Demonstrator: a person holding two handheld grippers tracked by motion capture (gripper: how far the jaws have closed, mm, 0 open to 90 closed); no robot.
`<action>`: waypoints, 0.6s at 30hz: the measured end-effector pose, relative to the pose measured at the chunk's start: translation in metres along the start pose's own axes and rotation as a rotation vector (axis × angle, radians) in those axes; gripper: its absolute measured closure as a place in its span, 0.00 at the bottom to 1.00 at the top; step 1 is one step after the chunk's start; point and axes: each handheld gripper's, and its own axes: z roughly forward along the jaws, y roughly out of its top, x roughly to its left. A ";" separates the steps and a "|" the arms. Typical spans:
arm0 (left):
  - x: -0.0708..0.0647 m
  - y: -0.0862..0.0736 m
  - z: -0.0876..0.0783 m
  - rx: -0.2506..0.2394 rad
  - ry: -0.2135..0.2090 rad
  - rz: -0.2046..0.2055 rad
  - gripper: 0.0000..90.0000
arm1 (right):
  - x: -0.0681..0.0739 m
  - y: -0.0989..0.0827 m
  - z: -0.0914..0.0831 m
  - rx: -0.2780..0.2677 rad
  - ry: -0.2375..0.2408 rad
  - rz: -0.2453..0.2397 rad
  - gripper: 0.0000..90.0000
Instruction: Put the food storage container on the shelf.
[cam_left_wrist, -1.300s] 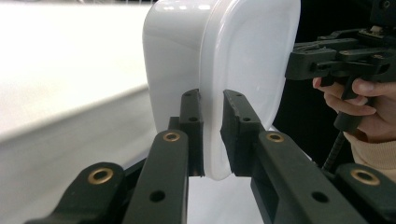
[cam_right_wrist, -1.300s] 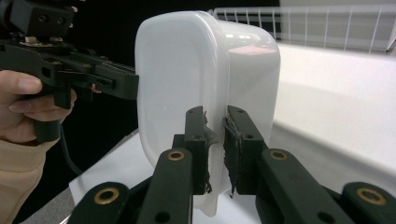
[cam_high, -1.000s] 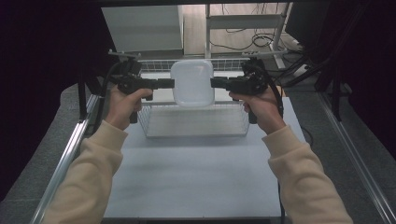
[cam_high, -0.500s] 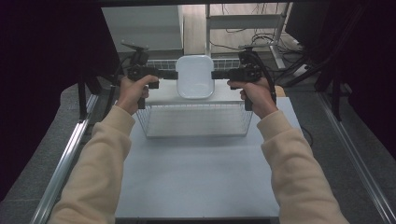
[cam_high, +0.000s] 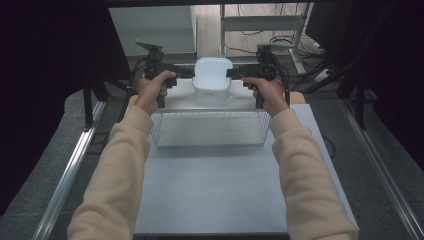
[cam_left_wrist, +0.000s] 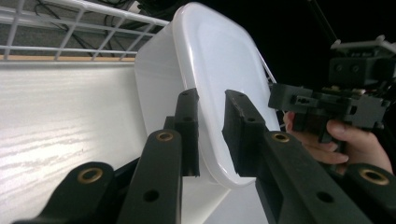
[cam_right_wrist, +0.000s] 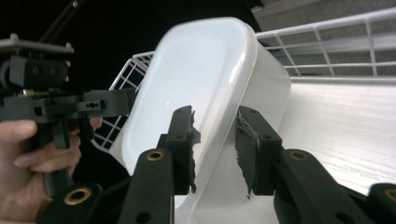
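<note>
Box: white lidded box (cam_high: 212, 78) on the worktop (cam_high: 220, 185), beyond the basket's far side, between the two claws.
Left claw: left claw (cam_left_wrist: 210, 126) at the box's left edge; its jaws have just been opening and now straddle the lid's rim with a gap on each side, no pad pressing.
Right claw: right claw (cam_right_wrist: 215, 140) at the box's right edge; its jaws have just been opening, apart around the rim, not clamping it.
Basket: wire basket (cam_high: 210, 131) stands on the worktop, just on the person's side of the box.
</note>
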 end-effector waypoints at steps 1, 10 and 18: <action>0.001 0.001 0.001 -0.004 -0.004 -0.009 0.84 | 0.000 0.000 0.000 0.000 0.000 0.000 0.74; 0.010 -0.001 0.008 0.033 -0.004 -0.023 0.69 | -0.006 0.000 0.008 -0.001 0.011 0.018 0.61; -0.011 -0.018 -0.024 -0.037 0.027 0.098 0.47 | 0.025 -0.015 -0.029 -0.066 -0.026 -0.185 0.35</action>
